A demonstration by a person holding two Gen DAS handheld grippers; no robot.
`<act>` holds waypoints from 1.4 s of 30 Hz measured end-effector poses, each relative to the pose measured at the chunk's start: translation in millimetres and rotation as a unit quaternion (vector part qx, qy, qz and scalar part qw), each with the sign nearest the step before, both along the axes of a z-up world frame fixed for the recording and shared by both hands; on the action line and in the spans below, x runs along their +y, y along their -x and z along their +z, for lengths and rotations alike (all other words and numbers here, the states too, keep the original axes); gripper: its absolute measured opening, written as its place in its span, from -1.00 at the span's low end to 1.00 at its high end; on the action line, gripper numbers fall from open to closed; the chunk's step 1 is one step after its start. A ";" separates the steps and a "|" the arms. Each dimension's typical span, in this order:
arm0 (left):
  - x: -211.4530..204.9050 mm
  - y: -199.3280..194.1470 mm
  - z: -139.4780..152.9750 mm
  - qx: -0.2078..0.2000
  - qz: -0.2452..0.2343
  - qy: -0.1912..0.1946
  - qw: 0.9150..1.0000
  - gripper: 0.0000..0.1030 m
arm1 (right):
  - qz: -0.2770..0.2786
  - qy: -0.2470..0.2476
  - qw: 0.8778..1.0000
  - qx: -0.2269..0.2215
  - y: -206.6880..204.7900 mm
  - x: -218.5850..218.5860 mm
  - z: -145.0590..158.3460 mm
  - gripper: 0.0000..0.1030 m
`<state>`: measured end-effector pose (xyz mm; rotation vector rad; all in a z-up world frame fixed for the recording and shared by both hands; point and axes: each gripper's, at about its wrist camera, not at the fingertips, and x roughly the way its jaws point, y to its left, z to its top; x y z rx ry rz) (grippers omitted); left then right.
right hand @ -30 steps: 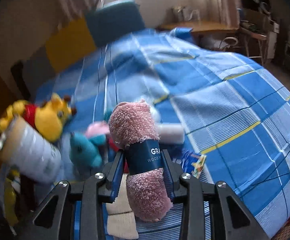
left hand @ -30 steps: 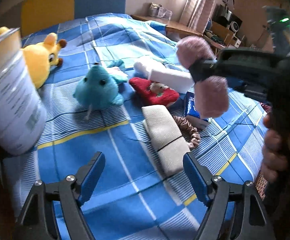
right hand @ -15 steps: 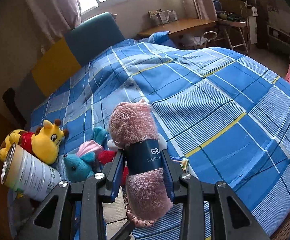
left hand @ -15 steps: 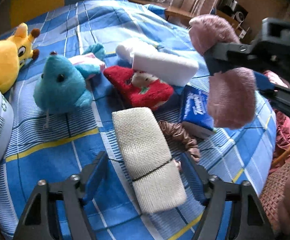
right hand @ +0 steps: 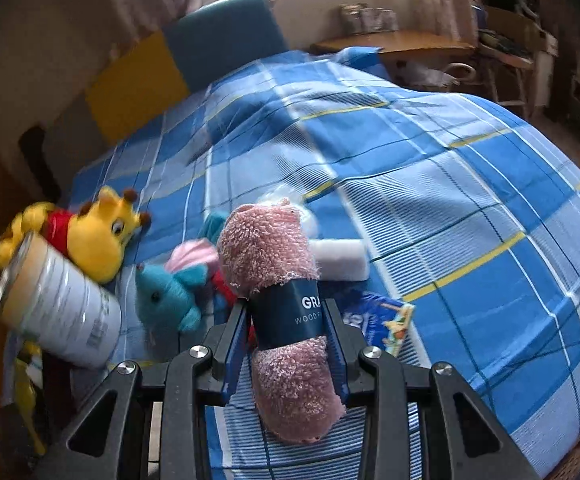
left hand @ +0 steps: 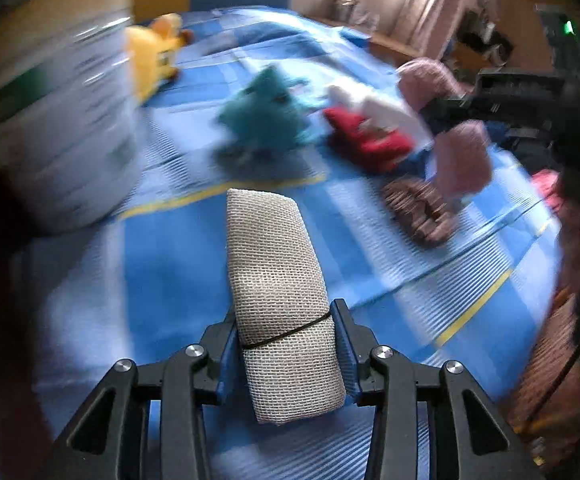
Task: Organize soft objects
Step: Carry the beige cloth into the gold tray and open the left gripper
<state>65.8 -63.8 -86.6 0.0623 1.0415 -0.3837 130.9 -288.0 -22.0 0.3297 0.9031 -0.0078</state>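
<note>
A beige woven cloth roll (left hand: 278,280) with a thin black band lies lengthwise between the blue pads of my left gripper (left hand: 286,344). Its jaws are closing and both pads press on the roll's sides. My right gripper (right hand: 288,324) is shut on a pink fluffy towel roll (right hand: 274,248) at its dark paper sleeve and holds it above the bed. In the left wrist view that pink roll (left hand: 462,160) hangs at the right. A teal plush (right hand: 166,296), a yellow plush (right hand: 94,236), a red plush (left hand: 370,140) and a brown scrunchie (left hand: 418,208) lie on the blue checked blanket (right hand: 450,200).
A large tin can (right hand: 58,312) leans at the bed's left edge beside the yellow plush. A white foam block (right hand: 342,264) and a blue tissue pack (right hand: 382,316) lie behind the pink roll. A blue and yellow headboard and a wooden desk stand beyond the bed.
My left gripper went from wide open to closed around the beige roll, and its view is now blurred. The right gripper kept its grip on the pink roll, almost in place.
</note>
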 end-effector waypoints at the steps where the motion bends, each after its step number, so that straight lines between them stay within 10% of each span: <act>1: 7.2 6.5 -2.6 -0.011 0.003 -0.001 1.000 -0.18 | 0.006 0.005 1.000 0.004 -0.9 3.7 -1.1 -0.31; 16: 8.0 42.3 -13.7 -0.134 -0.018 -0.052 0.990 -0.17 | -0.020 0.053 0.998 0.011 0.1 8.5 -4.2 -0.31; 42: 30.6 42.1 -10.7 -0.117 -0.029 0.023 0.992 -0.31 | -0.030 0.097 0.994 0.033 -8.6 23.3 -5.7 -0.31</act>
